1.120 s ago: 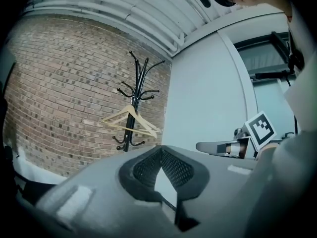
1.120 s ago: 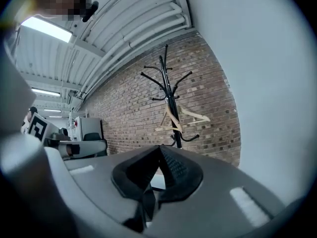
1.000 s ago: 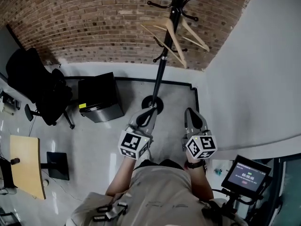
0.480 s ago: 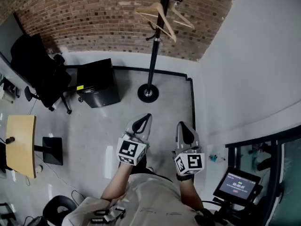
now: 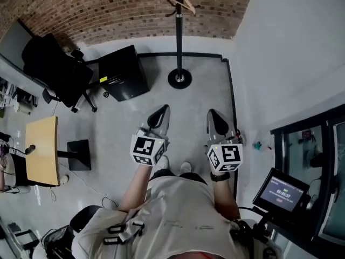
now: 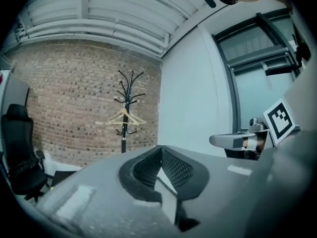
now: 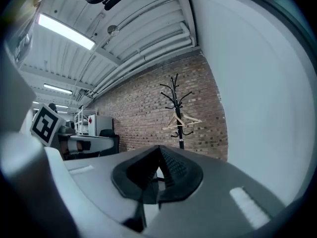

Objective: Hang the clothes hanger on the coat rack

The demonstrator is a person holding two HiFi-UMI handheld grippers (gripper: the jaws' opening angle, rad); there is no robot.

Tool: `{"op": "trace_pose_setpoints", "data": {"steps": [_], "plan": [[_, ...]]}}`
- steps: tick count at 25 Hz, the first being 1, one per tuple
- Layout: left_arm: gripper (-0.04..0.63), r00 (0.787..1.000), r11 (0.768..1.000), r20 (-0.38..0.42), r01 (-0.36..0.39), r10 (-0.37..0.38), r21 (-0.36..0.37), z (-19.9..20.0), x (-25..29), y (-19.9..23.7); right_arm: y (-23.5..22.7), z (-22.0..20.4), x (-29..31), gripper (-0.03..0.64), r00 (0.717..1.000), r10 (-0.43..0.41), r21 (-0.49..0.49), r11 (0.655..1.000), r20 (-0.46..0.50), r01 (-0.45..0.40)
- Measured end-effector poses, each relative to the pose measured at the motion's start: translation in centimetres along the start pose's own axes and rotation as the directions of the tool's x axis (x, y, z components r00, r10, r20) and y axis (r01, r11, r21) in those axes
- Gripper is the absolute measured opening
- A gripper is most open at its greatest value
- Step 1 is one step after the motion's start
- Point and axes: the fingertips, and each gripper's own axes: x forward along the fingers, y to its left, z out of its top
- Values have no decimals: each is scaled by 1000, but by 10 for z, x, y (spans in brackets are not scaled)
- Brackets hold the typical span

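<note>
Backed off since a second ago: rack [image 5: 178,42] now sits farther away, near the top edge of the head view. Left tongs [image 5: 163,109] clenched, empty. Hanger [image 5: 183,4] is on the rack, well apart from both tongs. Right tongs [image 5: 213,114] clenched, empty. Task looks done.

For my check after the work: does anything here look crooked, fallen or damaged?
Nothing stands out. The wooden hanger hangs about level on the coat rack, which stands upright by the brick wall.
</note>
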Motion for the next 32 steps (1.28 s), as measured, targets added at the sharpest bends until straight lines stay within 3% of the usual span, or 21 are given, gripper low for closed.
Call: {"op": "trace_pose_setpoints", "data": {"steps": [4, 9, 17, 27, 32], "plan": [[0, 996, 995, 23, 81, -83, 56, 16, 6, -26, 4, 18, -1, 6, 999, -32, -47, 998, 31, 34], [0, 992, 989, 85, 87, -98, 118, 28, -4, -25, 7, 47, 9, 6, 986, -75, -86, 992, 147, 88], [0, 993, 999, 116, 11, -17, 48, 42, -25, 15, 60, 45, 30, 6, 995, 15, -85, 996, 103, -6], [0, 991, 999, 125, 40, -42, 12, 41, -27, 31, 69, 49, 37, 6, 996, -13, -92, 996, 87, 21], [0, 986, 999, 163, 40, -44, 27, 49, -27, 43, 75, 54, 46, 6, 995, 0, -23, 1000, 98, 2]]}}
